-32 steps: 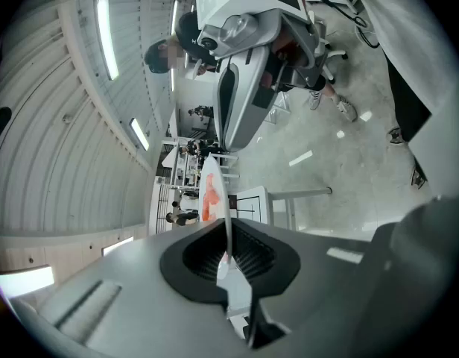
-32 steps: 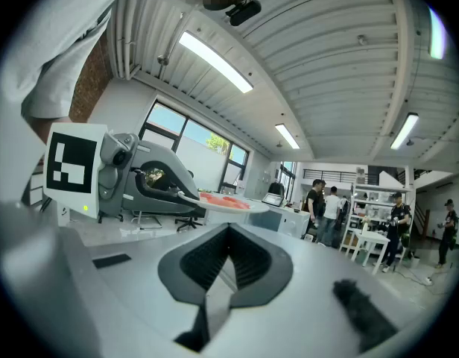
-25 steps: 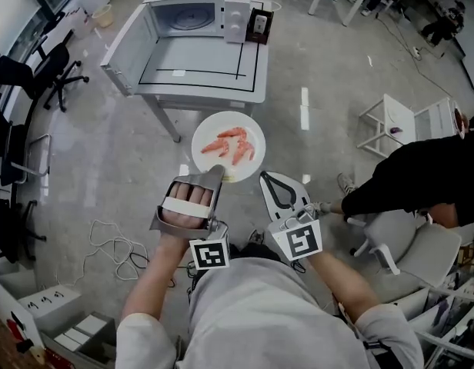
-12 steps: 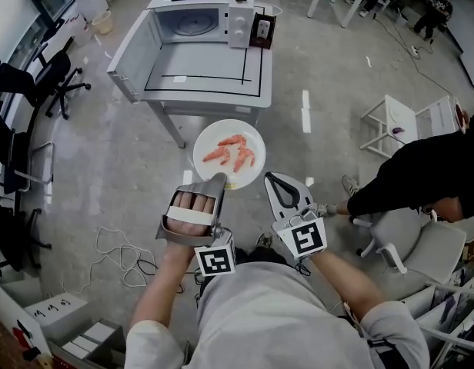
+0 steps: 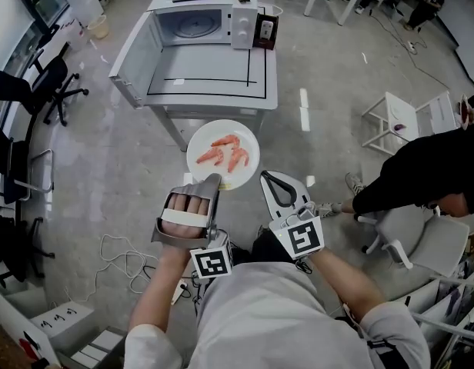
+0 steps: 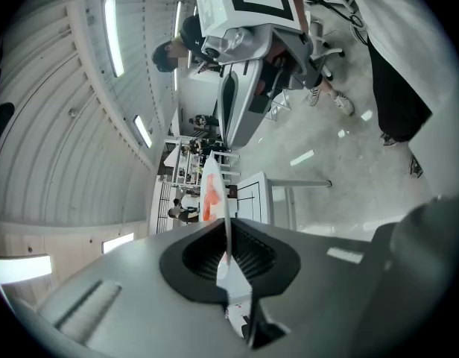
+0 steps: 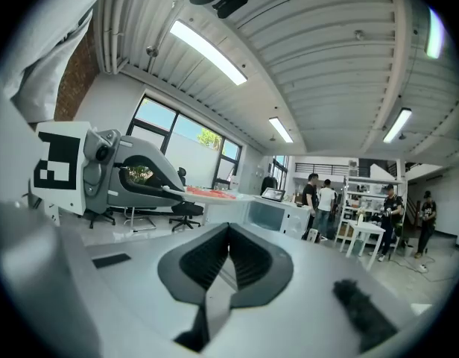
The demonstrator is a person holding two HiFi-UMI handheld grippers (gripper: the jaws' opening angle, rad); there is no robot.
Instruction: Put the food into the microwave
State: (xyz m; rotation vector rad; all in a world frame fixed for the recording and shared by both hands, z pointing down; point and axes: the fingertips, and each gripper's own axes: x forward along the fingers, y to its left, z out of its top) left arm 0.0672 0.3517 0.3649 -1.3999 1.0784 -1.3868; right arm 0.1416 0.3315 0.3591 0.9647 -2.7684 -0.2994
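Note:
A white plate (image 5: 248, 141) with orange shrimp (image 5: 224, 151) is held out level in front of me. My left gripper (image 5: 214, 180) is shut on its near rim. In the left gripper view the plate (image 6: 216, 187) shows edge-on between the pads, with the shrimp (image 6: 209, 200) on it. My right gripper (image 5: 268, 177) hovers just right of the plate, shut with nothing in it; its pads (image 7: 241, 256) meet. The white microwave (image 5: 195, 21) stands ahead on a grey table (image 5: 214, 91), its door (image 5: 129, 52) swung open to the left.
A black box (image 5: 264, 29) stands to the right of the microwave. Office chairs (image 5: 37, 83) line the left side. A person in black (image 5: 422, 175) and a white stool (image 5: 391, 121) are at the right. Cables (image 5: 121, 252) lie on the floor at my left.
Both grippers and the plate have moved a little forward towards the microwave table. The left gripper's hold on the plate is the same, and the right stays shut.

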